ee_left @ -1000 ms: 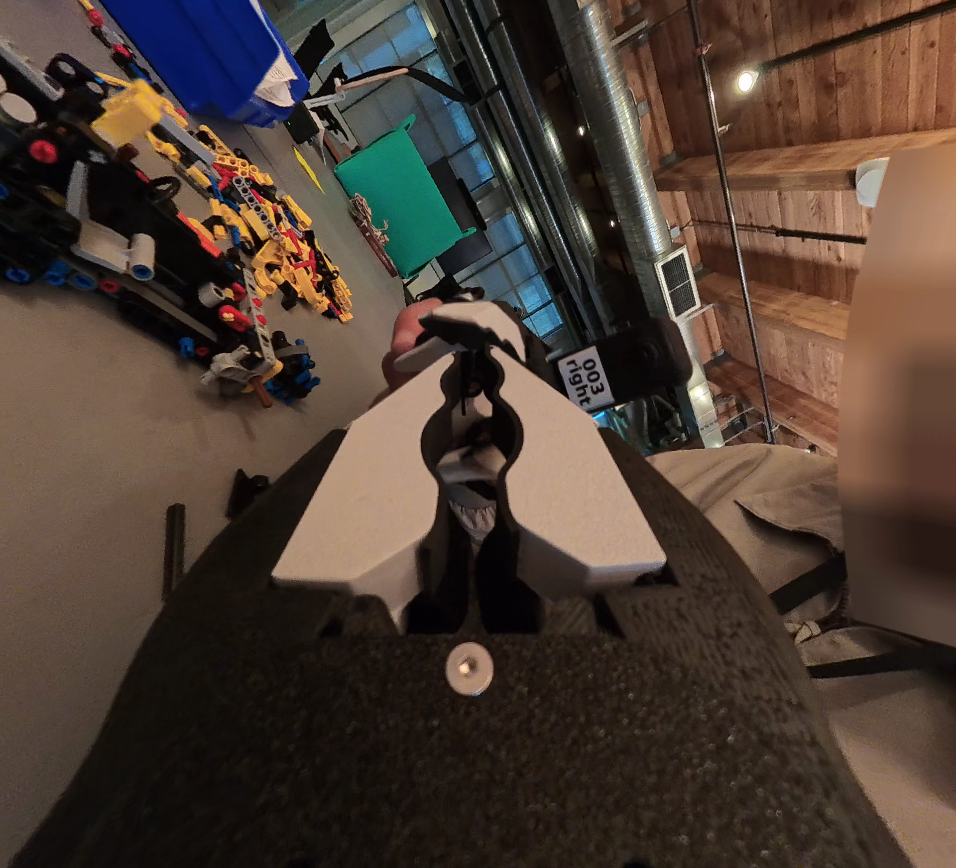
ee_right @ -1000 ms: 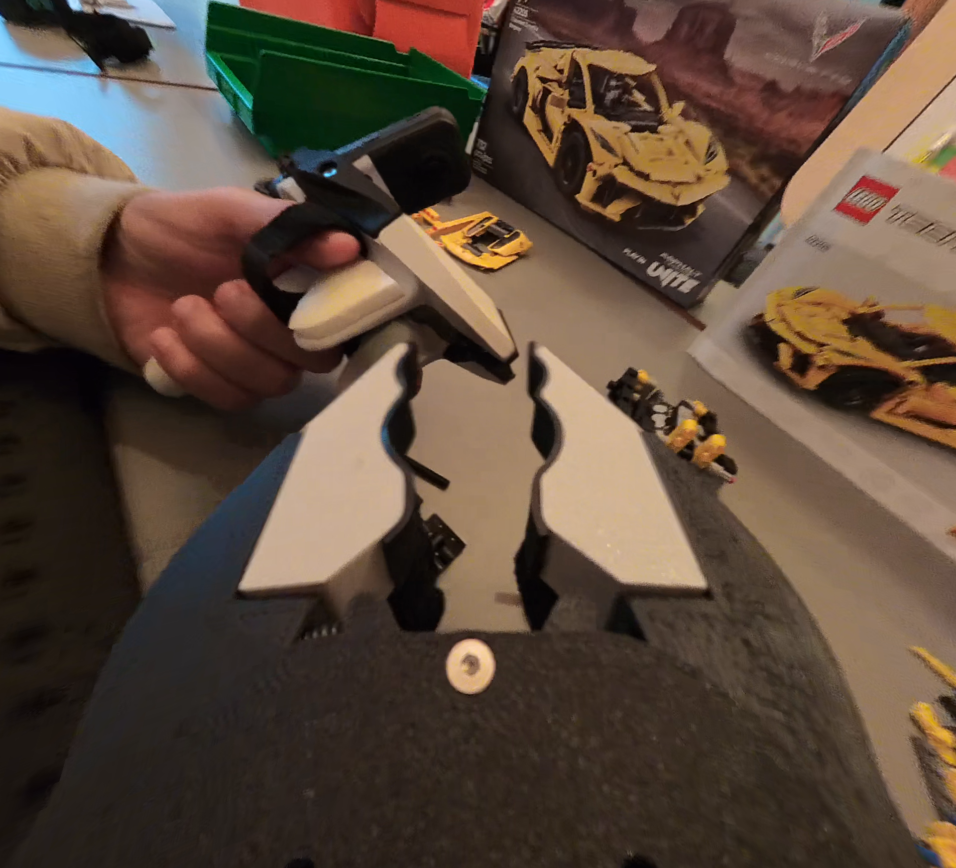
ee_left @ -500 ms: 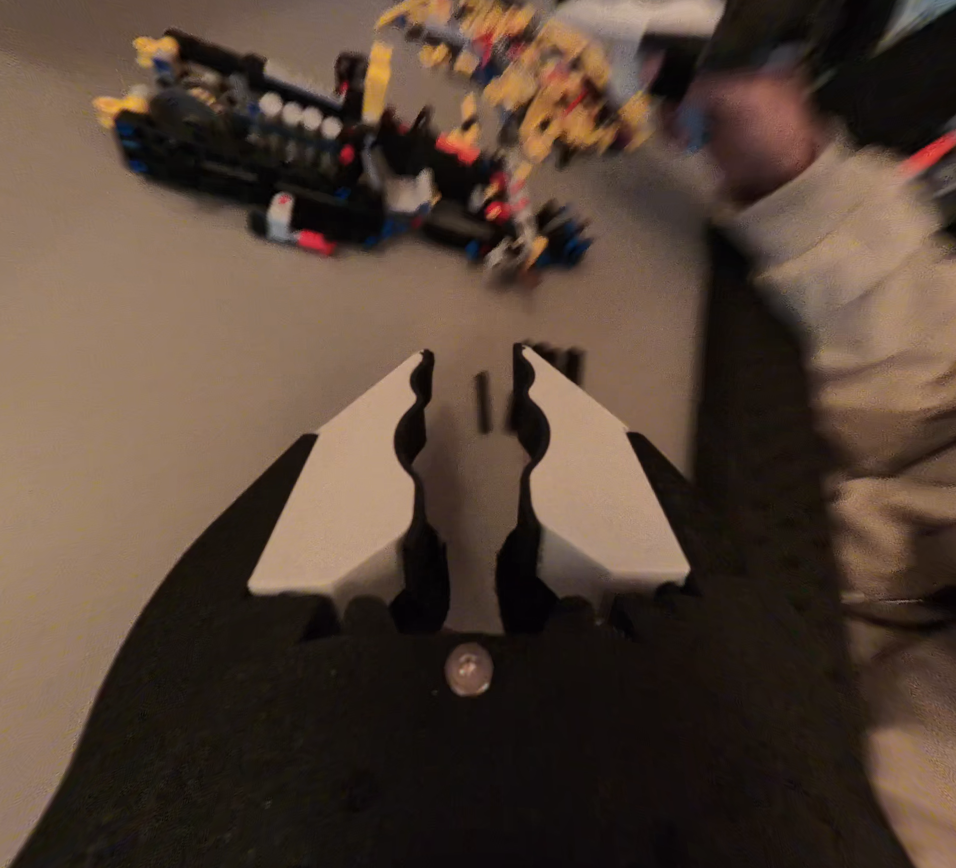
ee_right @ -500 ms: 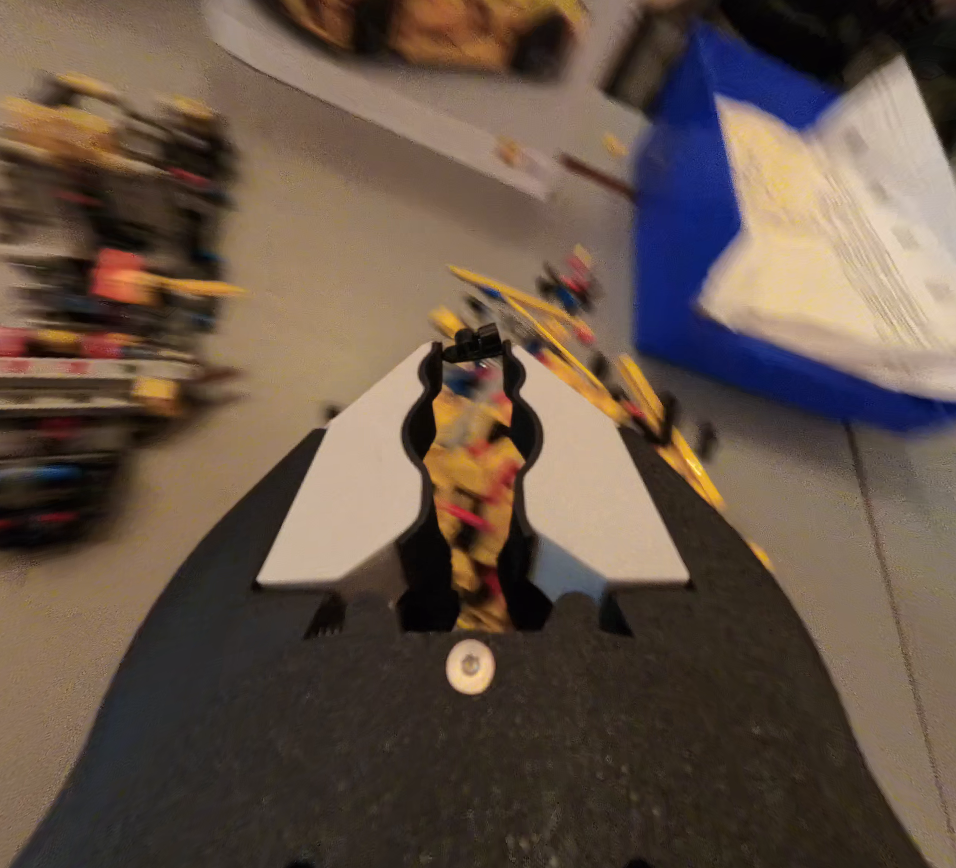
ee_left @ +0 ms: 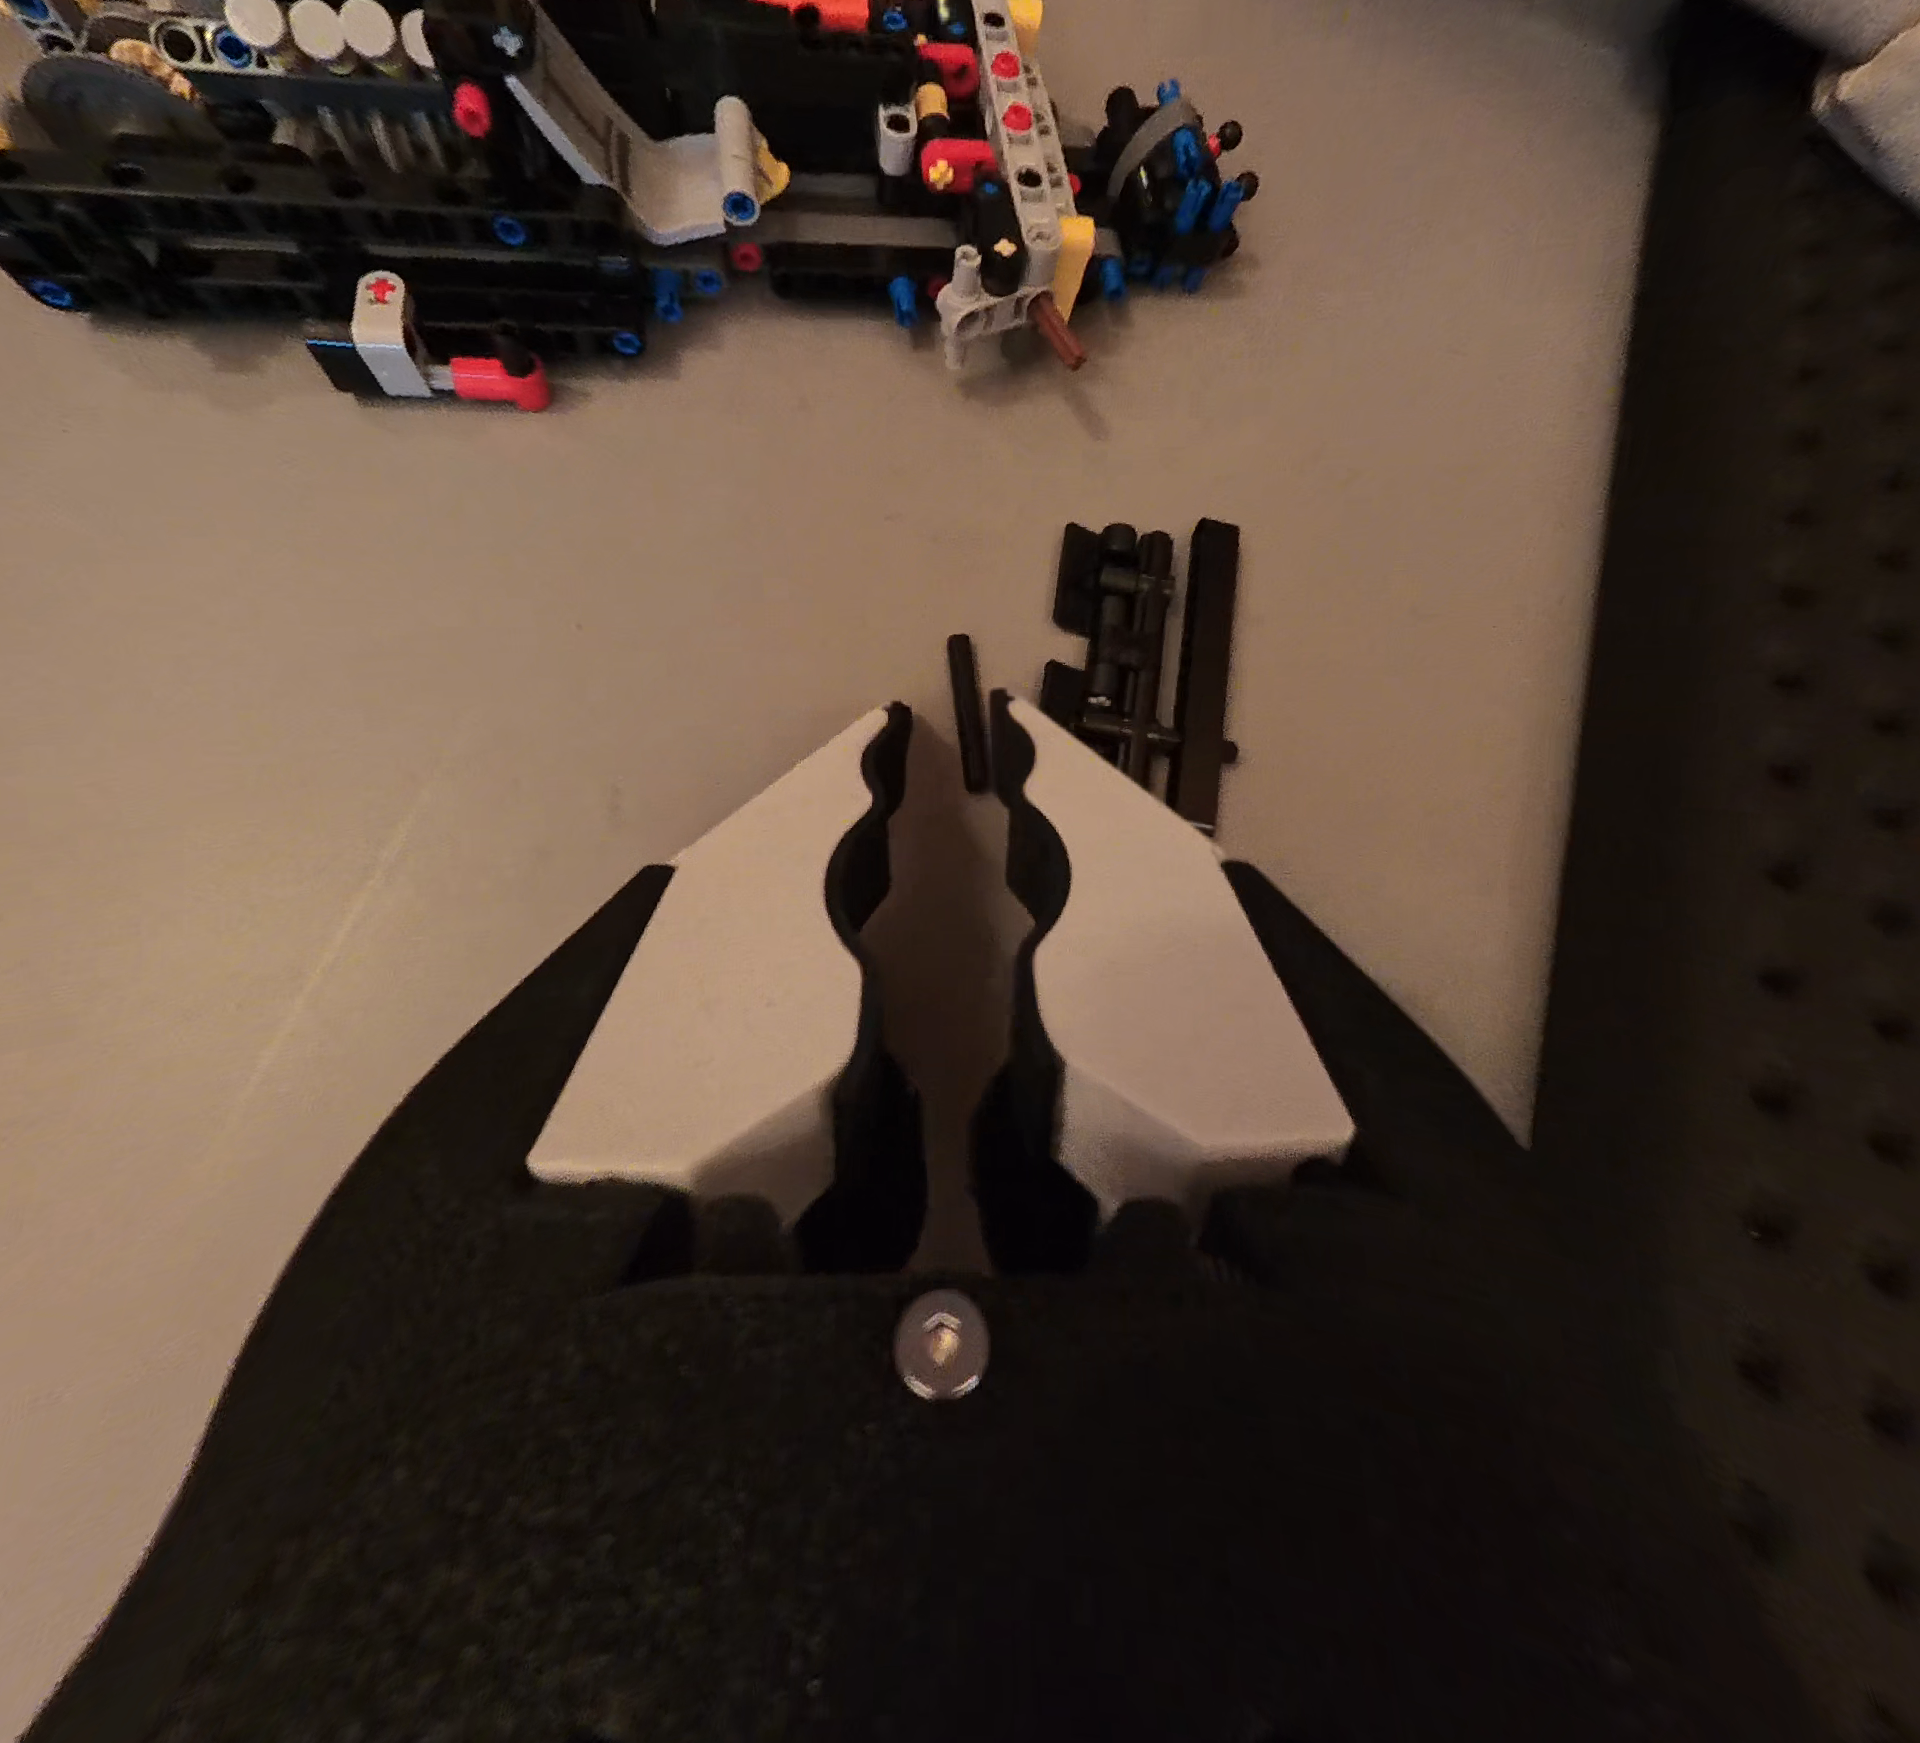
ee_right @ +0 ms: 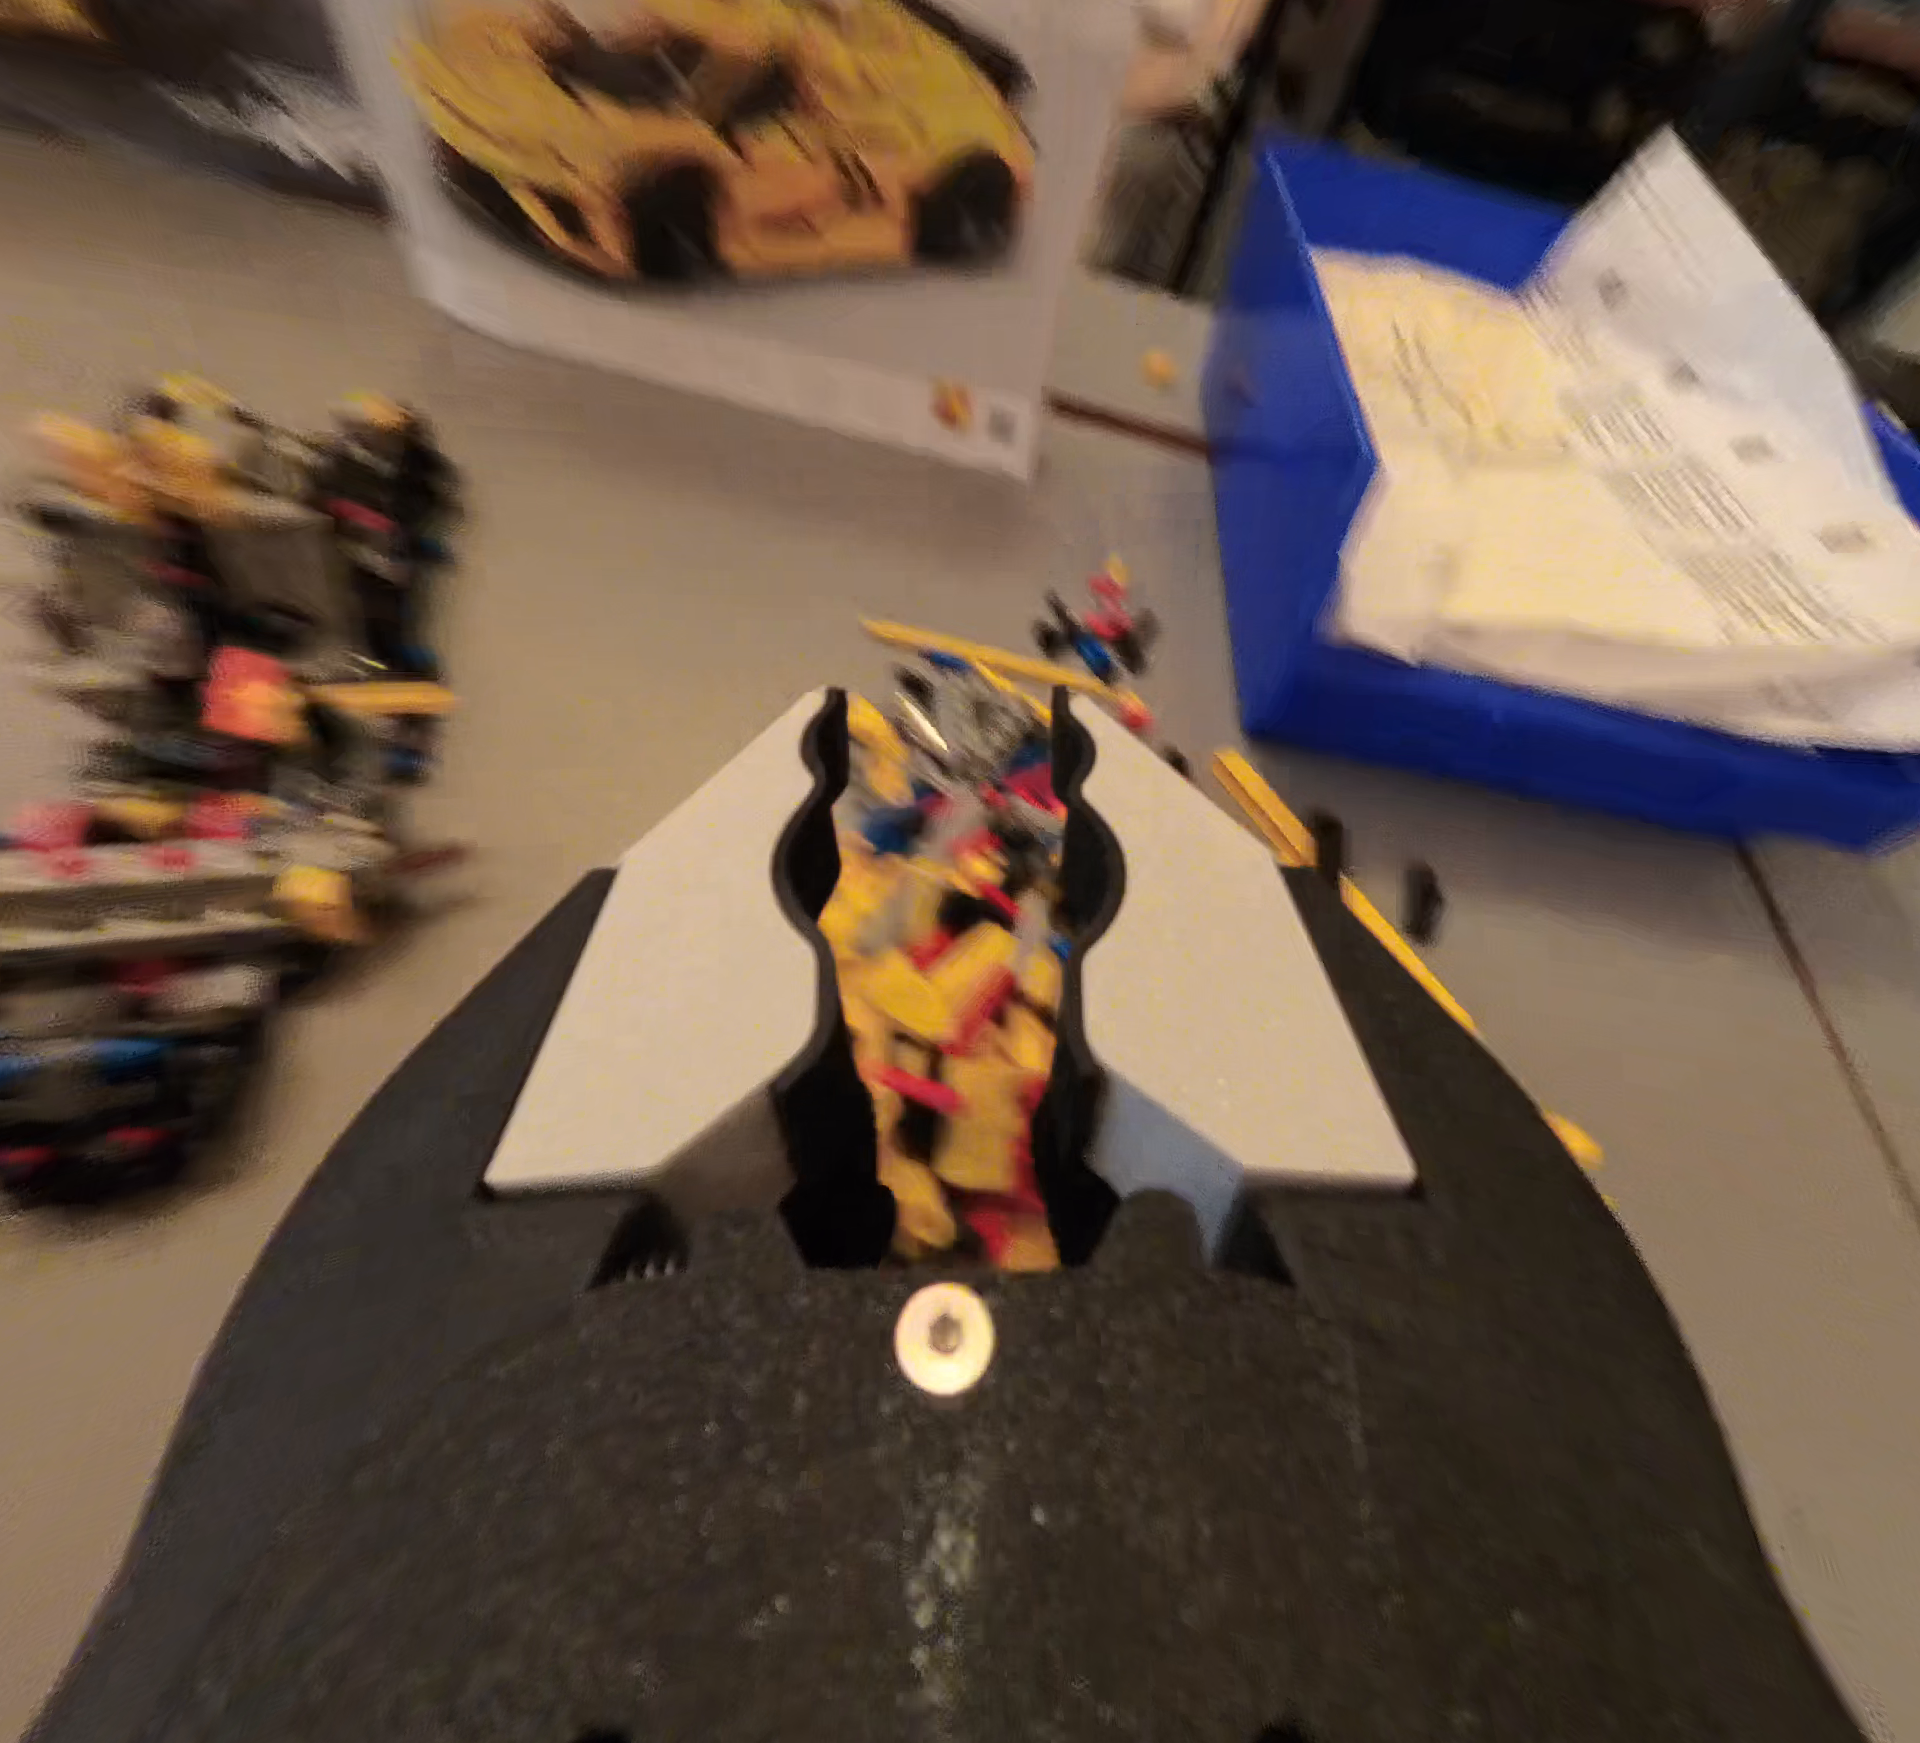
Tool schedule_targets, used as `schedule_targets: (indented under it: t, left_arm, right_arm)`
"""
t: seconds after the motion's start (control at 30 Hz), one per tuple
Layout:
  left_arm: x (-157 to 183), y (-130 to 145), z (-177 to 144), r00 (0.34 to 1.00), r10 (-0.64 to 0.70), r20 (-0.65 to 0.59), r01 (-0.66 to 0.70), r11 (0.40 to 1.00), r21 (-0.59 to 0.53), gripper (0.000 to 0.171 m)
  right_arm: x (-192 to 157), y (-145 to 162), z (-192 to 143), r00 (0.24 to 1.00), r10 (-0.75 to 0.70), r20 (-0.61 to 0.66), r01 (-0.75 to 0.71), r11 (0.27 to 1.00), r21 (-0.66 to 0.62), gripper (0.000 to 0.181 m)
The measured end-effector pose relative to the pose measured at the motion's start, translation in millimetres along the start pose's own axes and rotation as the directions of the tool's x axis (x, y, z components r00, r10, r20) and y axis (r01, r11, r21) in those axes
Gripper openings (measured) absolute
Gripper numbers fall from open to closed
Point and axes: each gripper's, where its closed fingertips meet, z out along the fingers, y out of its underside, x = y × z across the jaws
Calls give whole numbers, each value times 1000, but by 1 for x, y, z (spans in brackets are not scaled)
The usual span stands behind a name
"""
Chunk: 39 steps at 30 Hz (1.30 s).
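Observation:
My left gripper [ee_left: 948, 706] is open and low over the grey table. A thin black axle [ee_left: 966, 714] lies between its fingertips, closer to the right finger [ee_left: 1122, 966]. A small cluster of black beams and pins [ee_left: 1148, 654] lies just right of the tips. My right gripper [ee_right: 943, 706] is open and empty, hovering over a pile of loose yellow, red and blue parts [ee_right: 956, 945]. The right wrist view is blurred by motion.
A half-built black chassis [ee_left: 520, 145] lies across the table beyond the left gripper and shows in the right wrist view [ee_right: 208, 758]. A dark mat [ee_left: 1766, 758] runs along the right. A blue bin [ee_right: 1455, 717] holds paper sheets [ee_right: 1621, 467]. A booklet with a yellow car picture [ee_right: 727, 155] stands behind. One gripper's finger ends stand about 30 cm off the other's.
The left gripper swung down from pointing at the ceiling, opened, and closed in on the black axle. The right gripper opened wider; the small black piece at its tips is gone.

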Motion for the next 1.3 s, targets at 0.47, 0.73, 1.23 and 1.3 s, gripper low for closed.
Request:
schedule_targets:
  t: [0.47,0.73,1.23,1.3]
  left_arm:
    - [29,-65,-31,745,516,422,-630,753,190,3]
    - [32,-64,-25,733,532,423,-642,748,170,3]
    - [35,-66,-28,731,534,425,-649,738,187,3]
    - [34,-68,-30,746,509,430,-630,749,205,4]
  right_arm:
    - [-246,-32,-56,224,498,838,-337,846,-413,27]
    - [-262,-9,-59,242,493,836,-205,868,-453,10]
    - [-258,-17,-60,245,472,847,-236,876,-420,3]
    - [-256,-19,-60,265,446,855,-236,889,-391,2]
